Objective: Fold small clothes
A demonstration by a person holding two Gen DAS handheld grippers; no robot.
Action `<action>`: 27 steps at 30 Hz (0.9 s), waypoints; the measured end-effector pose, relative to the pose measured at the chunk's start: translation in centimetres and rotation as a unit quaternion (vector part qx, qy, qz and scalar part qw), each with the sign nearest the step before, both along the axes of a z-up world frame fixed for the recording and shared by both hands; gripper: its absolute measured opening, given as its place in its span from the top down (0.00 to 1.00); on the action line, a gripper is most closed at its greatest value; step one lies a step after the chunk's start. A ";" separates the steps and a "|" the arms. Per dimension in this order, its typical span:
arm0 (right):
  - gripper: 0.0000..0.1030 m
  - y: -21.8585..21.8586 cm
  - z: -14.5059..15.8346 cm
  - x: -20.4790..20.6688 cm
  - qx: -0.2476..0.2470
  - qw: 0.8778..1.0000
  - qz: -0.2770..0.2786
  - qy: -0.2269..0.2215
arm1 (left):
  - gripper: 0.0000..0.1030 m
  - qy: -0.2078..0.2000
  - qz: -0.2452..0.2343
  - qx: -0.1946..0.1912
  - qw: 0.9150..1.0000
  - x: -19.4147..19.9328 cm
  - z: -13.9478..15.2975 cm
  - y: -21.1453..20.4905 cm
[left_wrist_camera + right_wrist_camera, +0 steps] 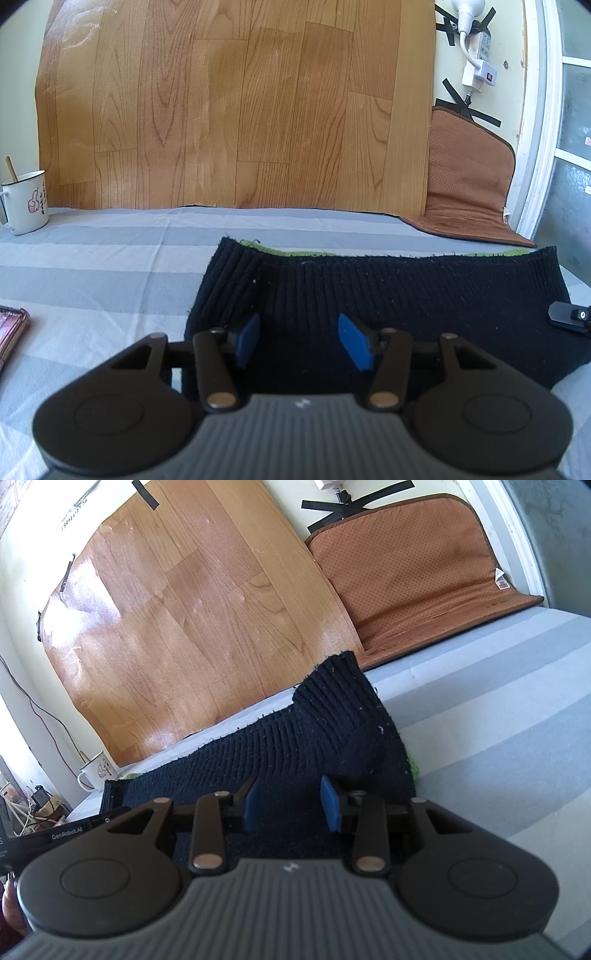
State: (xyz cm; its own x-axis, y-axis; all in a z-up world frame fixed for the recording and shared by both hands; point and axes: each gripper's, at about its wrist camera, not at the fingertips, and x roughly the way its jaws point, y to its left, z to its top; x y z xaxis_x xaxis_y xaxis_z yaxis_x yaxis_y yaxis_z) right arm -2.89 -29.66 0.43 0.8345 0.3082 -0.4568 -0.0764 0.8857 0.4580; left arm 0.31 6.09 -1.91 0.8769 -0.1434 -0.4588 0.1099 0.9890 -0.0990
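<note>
Enamel-white, the mug point(26, 201) stands far left on the striped bed sheet point(110, 258), well apart from my left gripper point(303, 341), whose blue fingers point(246, 339) sit spread over the near edge of the black knit garment point(406, 295). That garment lies flat on the bed, green showing at its far hem. My right gripper point(290, 804) hovers over its other end, fingers likewise apart, the brown cushion point(413, 565) beyond.
</note>
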 end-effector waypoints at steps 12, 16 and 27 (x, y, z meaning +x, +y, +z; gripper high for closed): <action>0.60 0.1 0.0 0.0 0.001 1.000 -0.001 0.000 | 0.51 -0.001 -0.002 0.003 1.000 0.0 0.0 0.0; 0.59 0.1 0.0 0.0 0.001 1.000 -0.001 0.000 | 0.51 -0.001 -0.001 0.003 1.000 0.0 0.0 0.0; 0.57 0.3 0.1 -0.1 0.006 1.000 0.003 -0.001 | 0.49 -0.001 0.000 0.003 1.000 -0.1 0.0 -0.2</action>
State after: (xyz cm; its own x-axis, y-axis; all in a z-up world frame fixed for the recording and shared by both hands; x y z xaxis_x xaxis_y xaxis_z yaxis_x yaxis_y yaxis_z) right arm -2.95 -29.38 0.58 0.8338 0.3187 -0.4508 -0.0833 0.8798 0.4680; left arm 0.26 5.88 -1.91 0.8777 -0.1409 -0.4581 0.1102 0.9895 -0.0933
